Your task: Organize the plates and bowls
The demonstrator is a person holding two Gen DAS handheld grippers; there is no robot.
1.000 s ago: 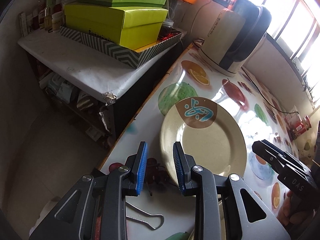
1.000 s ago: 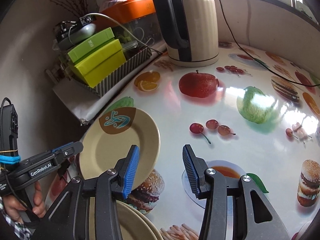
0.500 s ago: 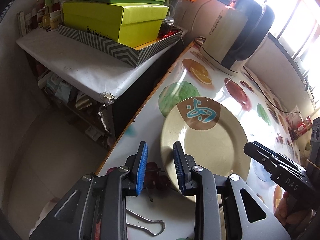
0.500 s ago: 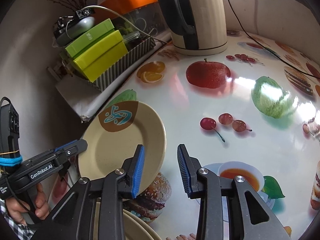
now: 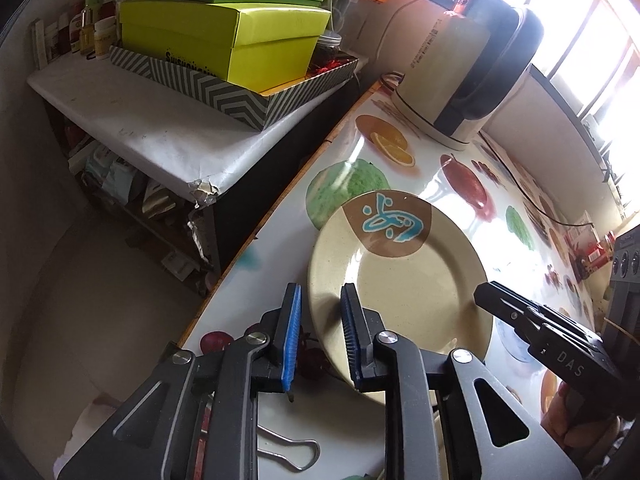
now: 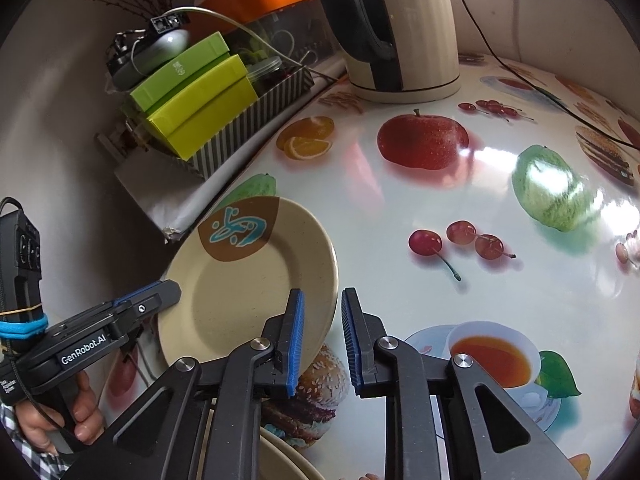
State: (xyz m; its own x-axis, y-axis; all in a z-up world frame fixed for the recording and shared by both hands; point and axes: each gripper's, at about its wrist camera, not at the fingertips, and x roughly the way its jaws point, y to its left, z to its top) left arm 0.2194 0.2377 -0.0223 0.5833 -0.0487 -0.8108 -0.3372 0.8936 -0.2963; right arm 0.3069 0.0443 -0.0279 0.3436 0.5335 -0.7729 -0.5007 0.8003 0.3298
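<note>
Here, left wrist view: looking down along the left gripper (image 5: 320, 336) onto a table (image 5: 404, 184) with a glossy fruit-print cover.
Plate: a cream plate (image 5: 400, 276) with a brown patch and a blue mark is sitting near the table's left edge, appearing slightly raised toward the camera.
Left jaws: they are closing with a narrow gap left; the plate's near-left rim is lying between the blue pads, but whether the pads are pressing on it cannot be told.
Right gripper in this view: its black body (image 5: 548, 348) is reaching in from the right, its tip at the plate's right rim.
Clip: a wire binder clip (image 5: 288, 450) is lying on the table below the left gripper.
Kettle: a cream and black kettle (image 5: 460, 76) is standing at the far end of the table.
Boxes: two green boxes (image 5: 228, 36) are stacked in a striped tray (image 5: 240, 96) on a side shelf.

Right wrist view: looking along the right gripper (image 6: 322, 340).
Right jaws: they are closing, nearly together; the plate's (image 6: 248, 284) right rim is passing between the pads, contact unclear.
Left gripper here: it (image 6: 112, 328) is coming in from the left at the plate's left rim, held by a hand (image 6: 60, 416).
Second plate: another cream rim (image 6: 280, 460) is showing at the bottom edge, under the right gripper.
Kettle here: it (image 6: 400, 28) is standing beyond the printed apple.
</note>
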